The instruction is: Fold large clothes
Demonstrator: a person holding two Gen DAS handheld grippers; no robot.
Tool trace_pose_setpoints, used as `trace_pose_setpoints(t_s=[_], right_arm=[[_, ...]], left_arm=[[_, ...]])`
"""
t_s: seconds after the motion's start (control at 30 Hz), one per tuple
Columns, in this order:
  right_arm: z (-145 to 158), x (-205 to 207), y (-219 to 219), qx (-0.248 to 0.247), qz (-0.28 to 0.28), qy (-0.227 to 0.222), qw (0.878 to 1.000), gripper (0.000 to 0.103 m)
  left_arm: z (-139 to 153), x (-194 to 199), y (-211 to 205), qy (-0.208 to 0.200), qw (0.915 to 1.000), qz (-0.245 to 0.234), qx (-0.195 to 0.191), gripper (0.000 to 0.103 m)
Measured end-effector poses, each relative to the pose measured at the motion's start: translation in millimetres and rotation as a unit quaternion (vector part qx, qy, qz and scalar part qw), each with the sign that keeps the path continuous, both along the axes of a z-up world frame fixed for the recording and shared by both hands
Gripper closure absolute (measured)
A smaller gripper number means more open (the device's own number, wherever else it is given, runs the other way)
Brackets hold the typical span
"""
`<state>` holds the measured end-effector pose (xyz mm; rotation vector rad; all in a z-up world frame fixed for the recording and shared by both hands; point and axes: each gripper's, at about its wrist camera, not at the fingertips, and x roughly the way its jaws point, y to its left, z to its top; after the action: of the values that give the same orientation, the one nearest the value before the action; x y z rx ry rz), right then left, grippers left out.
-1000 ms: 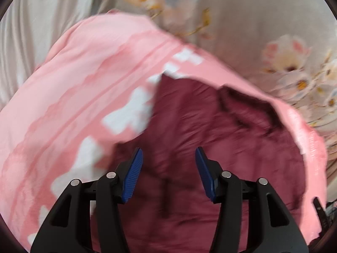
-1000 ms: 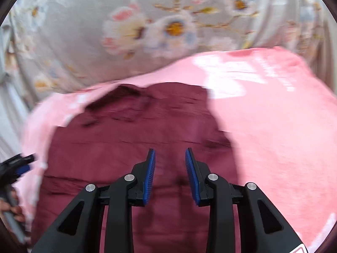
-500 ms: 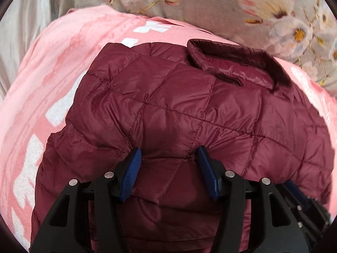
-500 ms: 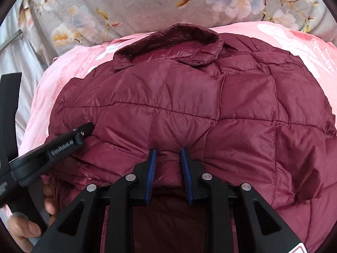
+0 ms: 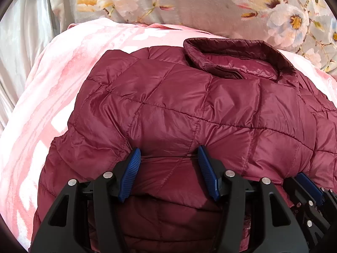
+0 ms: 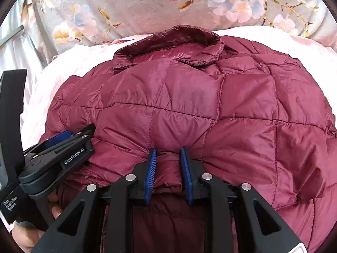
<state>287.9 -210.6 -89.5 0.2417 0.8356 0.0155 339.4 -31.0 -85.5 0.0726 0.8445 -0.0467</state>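
A maroon quilted puffer jacket [image 5: 189,101] lies on a pink blanket [image 5: 52,88], collar [image 5: 238,48] at the far side. Its near part is folded over toward the collar. My left gripper [image 5: 168,154] stands wide at the fold's near edge, with padded fabric bulging between its blue pads. My right gripper [image 6: 167,154] is closed down on a bunch of the same fold edge of the jacket [image 6: 189,105]. The left gripper [image 6: 63,147] shows at the left of the right wrist view, held by a hand.
A grey floral cover [image 5: 200,6] lies beyond the pink blanket, also in the right wrist view [image 6: 147,6]. Pale curtain-like fabric [image 5: 23,48] hangs at the far left. The right gripper's tip [image 5: 309,189] shows at the lower right of the left wrist view.
Both grippers came down from over the blurred jacket to the near fold edge. The right jaws narrowed onto the fabric. In the last half second little moved.
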Motion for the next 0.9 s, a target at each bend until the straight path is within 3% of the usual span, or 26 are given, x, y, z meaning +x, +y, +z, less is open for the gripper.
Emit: trace_pose_setpoints(t_s=[0.07, 0.17, 0.23, 0.33, 0.43, 0.53, 0.57, 0.6, 0.63, 0.8, 0.9], right_arm=[[5, 0, -6, 0.012, 0.011, 0.008, 1.0, 0.079], [28, 0, -28, 0.047, 0.006, -0.008, 0.999, 0.074], [45, 11, -52, 0.077, -0.013, -0.025, 0.997, 0.068], [61, 36, -82, 0.129, -0.04, -0.031, 0.99, 0.065], [58, 73, -99, 0.139, -0.067, -0.012, 0.988, 0.065], [38, 104, -108, 0.164, -0.076, 0.023, 0.983, 0.064], [31, 110, -109, 0.172, -0.075, 0.031, 0.982, 0.066], [24, 117, -108, 0.177, -0.07, 0.041, 0.981, 0.079], [24, 120, -106, 0.174, -0.063, 0.042, 0.982, 0.09], [49, 107, -100, 0.116, -0.042, -0.017, 0.992, 0.095], [24, 115, -92, 0.059, -0.043, 0.025, 0.997, 0.095]], left_arm=[[4, 1, 5, 0.004, 0.9997, -0.007, -0.022, 0.048], [24, 7, 25, 0.035, 0.9942, -0.022, -0.099, 0.048], [49, 20, 41, 0.034, 0.9836, -0.017, -0.176, 0.048], [76, 55, 41, 0.033, 0.9713, -0.021, -0.234, 0.037], [73, 102, 24, 0.067, 0.9683, -0.021, -0.24, 0.037], [48, 138, 8, 0.124, 0.9559, -0.018, -0.266, 0.044], [37, 144, 3, 0.142, 0.9528, -0.016, -0.268, 0.06], [30, 148, -3, 0.155, 0.9518, -0.021, -0.264, 0.08], [25, 148, -7, 0.162, 0.9517, -0.026, -0.26, 0.087], [18, 132, -6, 0.132, 0.9645, -0.038, -0.226, 0.093], [9, 126, -5, 0.118, 0.9675, -0.04, -0.22, 0.093]])
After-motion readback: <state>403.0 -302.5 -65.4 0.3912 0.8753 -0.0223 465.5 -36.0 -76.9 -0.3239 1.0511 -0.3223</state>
